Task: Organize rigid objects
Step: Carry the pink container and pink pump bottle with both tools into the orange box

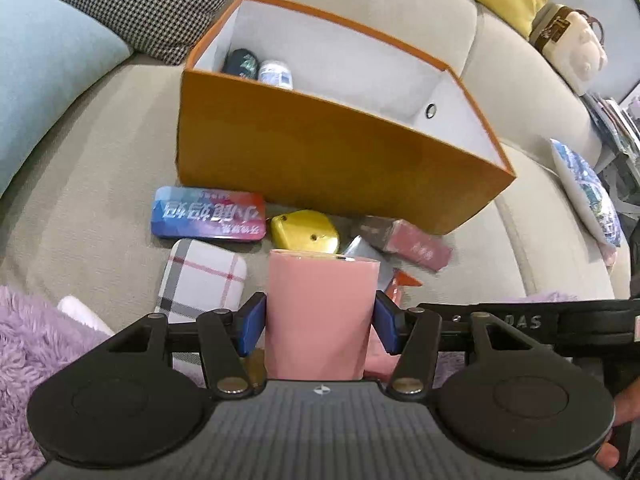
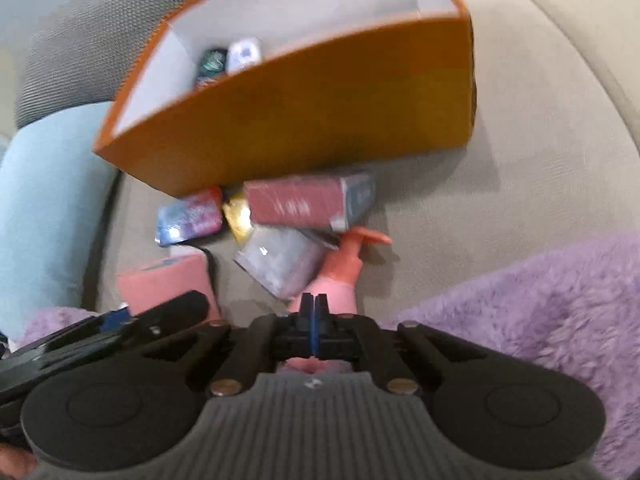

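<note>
Pink box clamped in my left tongs, just short of the orange bin.

It sits upright between both blue pads, over the sofa seat. My right tongs are pinched together on nothing, near the pink spray bottle. Two small items lie in the bin's far corner; I judge most work remains: blue tin, plaid case, yellow tin, red box. The bin's near wall stands tall, its inside mostly open.
</note>
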Motion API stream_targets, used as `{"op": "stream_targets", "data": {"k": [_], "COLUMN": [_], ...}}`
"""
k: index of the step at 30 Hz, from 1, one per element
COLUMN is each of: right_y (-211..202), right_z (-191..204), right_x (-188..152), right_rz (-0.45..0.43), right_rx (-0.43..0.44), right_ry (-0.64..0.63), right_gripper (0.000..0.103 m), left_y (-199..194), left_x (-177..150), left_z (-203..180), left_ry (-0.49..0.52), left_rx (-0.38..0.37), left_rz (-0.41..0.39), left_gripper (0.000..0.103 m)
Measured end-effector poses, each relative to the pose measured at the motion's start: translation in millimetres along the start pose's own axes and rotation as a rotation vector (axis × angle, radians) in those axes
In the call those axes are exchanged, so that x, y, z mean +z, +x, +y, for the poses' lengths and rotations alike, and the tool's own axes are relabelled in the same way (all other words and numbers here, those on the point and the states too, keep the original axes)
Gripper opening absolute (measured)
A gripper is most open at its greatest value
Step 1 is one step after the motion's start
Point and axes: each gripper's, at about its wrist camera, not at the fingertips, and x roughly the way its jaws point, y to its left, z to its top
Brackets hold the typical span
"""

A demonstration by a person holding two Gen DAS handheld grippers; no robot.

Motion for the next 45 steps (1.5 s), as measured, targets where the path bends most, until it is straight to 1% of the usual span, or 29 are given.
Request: {"op": "stream_targets", "data": {"k": [2,4,5,7,9,10,14,15,17,18,22,27,29,30,32,35,38,45], "right_y": [0.7,2.4,3.8,5.3,8.1,10.2,21.2,24.2,31.8,35.9,52.7,71.0,74.4,74.4,72.1,61.8,45.3,-3.7], "right_z": [-0.6,-3.2,-4.5,-8.7,-12.4,-12.3,-13.4,-13.3,-13.5,-12.9,-10.9,-10.8,-8.8,-7.8,-7.6,-3.1,-2.1,8.6], "right_x": [0.2,-0.5,-1.0,-2.0,-1.8,-2.7,-2.9,-2.3,-0.7,0.4,3.9,6.7,6.8,6.9,6.5,2.1,-1.3,-7.3], "right_rz": [0.012,0.034,0.041,0.047,0.052,0.055,0.077,0.082,0.095,0.098,0.127,0.144,0.145,0.145,0.147,0.127,0.109,0.019], "right_rx": [-0.007,0.006,0.010,0.009,0.014,0.013,0.014,0.015,0.016,0.012,-0.001,0.019,0.022,0.034,0.053,0.040,0.051,0.071], "right_ry": [-0.005,0.019,0.034,0.069,0.093,0.101,0.118,0.120,0.134,0.133,0.112,0.104,0.092,0.088,0.093,0.057,0.047,-0.023], "right_gripper": [0.000,0.000,0.005,0.011,0.034,0.036,0.037,0.040,0.044,0.047,0.049,0.058,0.057,0.046,0.046,0.046,0.046,0.046], "left_y": [-1.7,-3.7,-4.1,-3.9,-2.3,-0.8,5.1,6.7,10.2,11.4,17.7,25.9,27.3,27.9,27.2,25.1,19.6,-5.8], "left_x": [-0.1,-1.8,-2.8,-4.2,-4.8,-4.7,-3.8,-3.8,-2.9,-2.6,-1.1,0.1,0.1,0.0,-0.1,-0.4,-0.9,4.3], "left_z": [-1.8,0.7,2.6,7.1,9.1,9.4,9.6,10.2,12.0,13.1,16.2,16.7,17.6,17.7,18.0,17.9,14.4,1.1], "left_ry": [0.003,-0.007,-0.017,-0.037,-0.042,-0.044,-0.043,-0.045,-0.051,-0.052,-0.070,-0.073,-0.070,-0.070,-0.071,-0.065,-0.056,-0.025], "left_rx": [0.011,0.008,0.003,-0.009,-0.013,-0.013,-0.010,-0.010,-0.008,-0.007,-0.002,0.001,0.001,0.001,-0.002,-0.003,-0.005,-0.016], "left_rz": [-0.002,0.002,0.005,0.010,0.013,0.015,0.025,0.029,0.035,0.038,0.046,0.058,0.065,0.067,0.066,0.065,0.057,0.021], "left_gripper": [0.064,0.064,0.064,0.064,0.064,0.064,0.064,0.064,0.064,0.064,0.064,0.064,0.064,0.064,0.064,0.064,0.064,0.064]}}
